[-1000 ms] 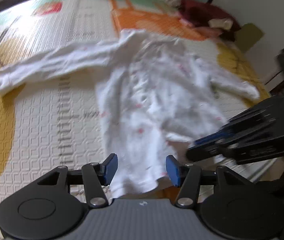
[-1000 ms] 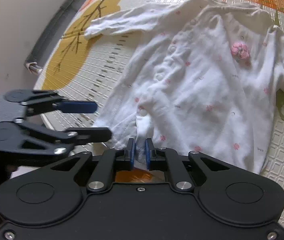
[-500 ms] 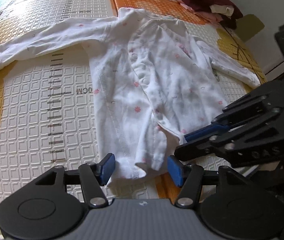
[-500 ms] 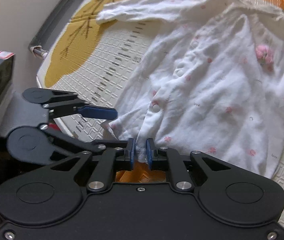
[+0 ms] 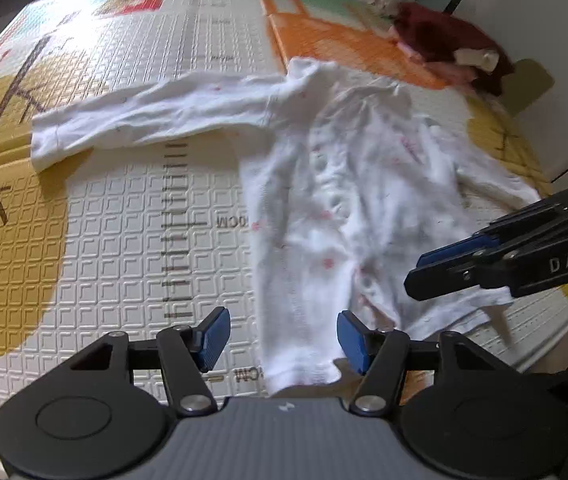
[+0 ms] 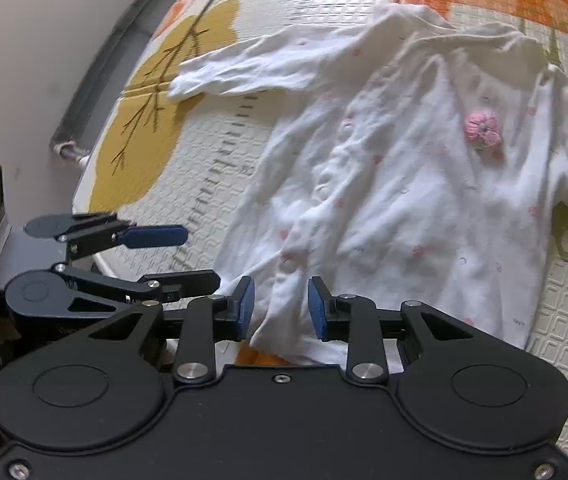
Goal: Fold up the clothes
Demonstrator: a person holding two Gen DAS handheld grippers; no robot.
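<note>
A white baby romper (image 5: 364,184) with small pink flowers and a row of snaps lies spread on the play mat (image 5: 115,240), one sleeve stretched out to the left. My left gripper (image 5: 284,340) stands open, with one leg cuff lying between its blue pads, untouched. My right gripper (image 6: 280,308) has its jaws opening; the romper's (image 6: 404,200) lower hem lies loose between the pads, which do not press on it. A pink knitted flower (image 6: 482,130) sits on the chest. Each gripper shows in the other's view: the right gripper (image 5: 416,276), the left gripper (image 6: 201,256).
The mat carries ruler marks, yellow tree patches and an orange block (image 5: 324,40). A heap of dark red and pale clothes (image 5: 452,40) lies at the far right corner. The mat's near edge runs just under both grippers. A wall with a grey pipe (image 6: 71,152) borders the left.
The right gripper's pads, shut on the romper's hem before, have spread apart and let it go. The cloth has settled on the mat. The left gripper stayed open.
</note>
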